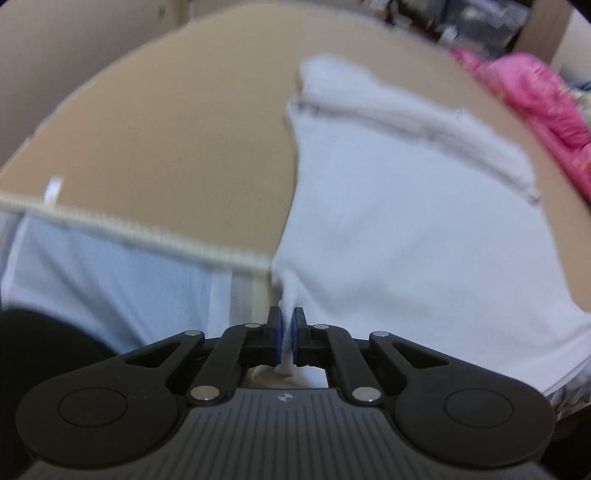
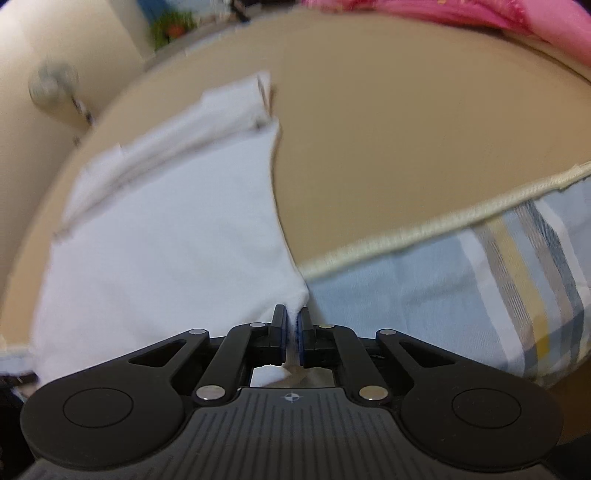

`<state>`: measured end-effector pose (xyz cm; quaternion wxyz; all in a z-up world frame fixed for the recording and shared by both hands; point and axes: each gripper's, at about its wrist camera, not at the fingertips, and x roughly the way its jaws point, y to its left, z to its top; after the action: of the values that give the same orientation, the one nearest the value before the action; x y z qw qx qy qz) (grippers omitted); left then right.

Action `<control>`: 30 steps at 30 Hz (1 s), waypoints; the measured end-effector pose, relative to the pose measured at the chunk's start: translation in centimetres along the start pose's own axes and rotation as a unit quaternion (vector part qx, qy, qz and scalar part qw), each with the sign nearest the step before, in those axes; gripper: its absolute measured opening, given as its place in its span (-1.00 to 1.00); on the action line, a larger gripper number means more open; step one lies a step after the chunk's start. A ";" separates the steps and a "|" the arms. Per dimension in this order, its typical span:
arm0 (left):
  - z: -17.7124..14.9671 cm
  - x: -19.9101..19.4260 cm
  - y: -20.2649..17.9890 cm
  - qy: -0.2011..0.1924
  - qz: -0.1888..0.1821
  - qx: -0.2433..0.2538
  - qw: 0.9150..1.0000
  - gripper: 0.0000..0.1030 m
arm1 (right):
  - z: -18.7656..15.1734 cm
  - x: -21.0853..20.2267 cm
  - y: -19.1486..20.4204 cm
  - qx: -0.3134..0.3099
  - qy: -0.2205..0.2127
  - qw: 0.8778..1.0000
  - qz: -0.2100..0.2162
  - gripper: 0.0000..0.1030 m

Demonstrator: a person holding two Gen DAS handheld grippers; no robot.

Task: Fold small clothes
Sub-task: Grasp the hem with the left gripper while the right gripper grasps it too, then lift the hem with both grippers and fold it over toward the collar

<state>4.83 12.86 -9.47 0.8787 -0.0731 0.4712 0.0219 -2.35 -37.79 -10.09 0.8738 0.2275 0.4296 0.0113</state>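
Observation:
A small white garment (image 1: 406, 221) lies on a tan mat (image 1: 166, 129), its ribbed waistband at the far end. My left gripper (image 1: 287, 317) is shut on the garment's near left corner. In the right wrist view the same white garment (image 2: 166, 229) spreads to the left over the tan mat (image 2: 406, 147). My right gripper (image 2: 293, 317) is shut on its near right corner. Both corners are pinched between the blue pads and drawn toward the cameras. Both views are motion-blurred.
The mat's cream stitched edge (image 1: 129, 229) runs over a pale blue striped sheet (image 2: 461, 288). A pink garment (image 1: 535, 96) lies at the far right of the mat; it also shows in the right wrist view (image 2: 480, 14). Clutter stands beyond the mat.

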 end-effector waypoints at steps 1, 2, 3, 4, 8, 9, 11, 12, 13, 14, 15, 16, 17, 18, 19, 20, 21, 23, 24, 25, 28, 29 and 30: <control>0.4 -0.8 -0.1 -0.021 -0.004 0.010 1.000 -0.91 | 0.4 -0.9 0.2 -0.002 -0.020 1.000 0.012 -0.91; 0.7 -1.7 -0.2 -0.039 -0.005 0.019 0.999 -0.91 | 0.8 -1.9 0.4 -0.004 -0.040 0.999 0.024 -0.91; 1.1 -2.7 -0.2 -0.058 -0.010 0.025 0.998 -0.91 | 1.2 -2.9 0.6 -0.002 -0.059 0.997 0.039 -0.91; 1.6 -3.8 0.0 -0.074 -0.020 0.026 0.997 -0.91 | 1.7 -3.9 0.7 0.004 -0.076 0.996 0.055 -0.91; 3.0 -9.5 1.9 -0.136 -0.068 0.015 0.988 -0.92 | 2.9 -8.1 0.6 0.035 -0.125 0.986 0.103 -0.92; 3.1 -11.1 2.2 -0.148 -0.075 0.017 0.986 -0.92 | 3.1 -9.4 0.6 0.038 -0.139 0.983 0.112 -0.93; 3.0 -13.8 3.0 -0.166 -0.090 0.023 0.982 -0.93 | 3.1 -11.4 0.6 0.039 -0.156 0.979 0.125 -0.93; 2.8 -15.2 3.4 -0.174 -0.096 0.029 0.980 -0.93 | 2.8 -12.4 0.6 0.043 -0.166 0.976 0.134 -0.93; 2.6 -16.5 3.6 -0.180 -0.102 0.036 0.978 -0.93 | 2.6 -13.3 0.6 0.047 -0.176 0.973 0.144 -0.93; 2.5 -17.9 4.0 -0.186 -0.112 0.039 0.975 -0.93 | 2.3 -14.3 0.6 0.048 -0.185 0.970 0.153 -0.93; 2.4 -19.2 4.4 -0.193 -0.124 0.039 0.973 -0.93 | 1.9 -15.6 0.7 0.049 -0.194 0.966 0.161 -0.93; 2.3 -20.4 4.8 -0.199 -0.137 0.037 0.970 -0.92 | 1.6 -16.8 0.4 0.051 -0.202 0.964 0.168 -0.93; 2.4 -21.3 5.2 -0.204 -0.147 0.033 0.967 -0.92 | 1.3 -17.7 0.3 0.054 -0.208 0.961 0.175 -0.93; 2.6 -21.8 5.5 -0.204 -0.154 0.026 0.966 -0.92 | 1.2 -18.4 0.1 0.058 -0.212 0.959 0.181 -0.93; 3.1 -21.7 5.8 -0.198 -0.160 0.017 0.967 -0.92 | 1.3 -18.8 0.0 0.064 -0.214 0.958 0.183 -0.93; 3.7 -21.1 6.0 -0.184 -0.164 0.006 0.969 -0.92 | 1.5 -18.8 -0.2 0.069 -0.212 0.958 0.181 -0.93; 4.6 -19.9 6.1 -0.168 -0.165 -0.005 0.972 -0.92 | 2.0 -18.1 -0.4 0.077 -0.201 0.960 0.177 -0.93; 6.9 -16.7 5.6 -0.146 -0.148 -0.006 0.978 -0.92 | 3.4 -16.0 -0.5 0.080 -0.193 0.964 0.164 -0.93; 8.5 -14.5 5.2 -0.135 -0.142 0.000 0.981 -0.92 | 4.6 -14.0 -0.4 0.076 -0.185 0.968 0.148 -0.93; 10.2 -12.2 4.7 -0.123 -0.136 0.005 0.983 -0.92 | 5.6 -12.1 -0.1 0.071 -0.174 0.973 0.132 -0.93; 16.4 -4.6 2.5 -0.094 -0.113 0.022 0.989 -0.91 | 10.5 -4.3 0.5 0.068 -0.138 0.983 0.096 -0.93; 18.5 -1.9 1.7 -0.086 -0.108 0.032 0.990 -0.90 | 12.4 -1.7 0.7 0.069 -0.126 0.986 0.090 -0.92; 20.3 0.5 1.3 -0.075 -0.081 0.030 0.993 -0.90 | 14.5 1.5 0.9 0.060 -0.113 0.988 0.083 -0.91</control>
<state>21.67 17.17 1.04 0.9124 -0.0827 0.3966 -0.0582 9.73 -42.29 -3.18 0.8975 0.3144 0.3076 0.0324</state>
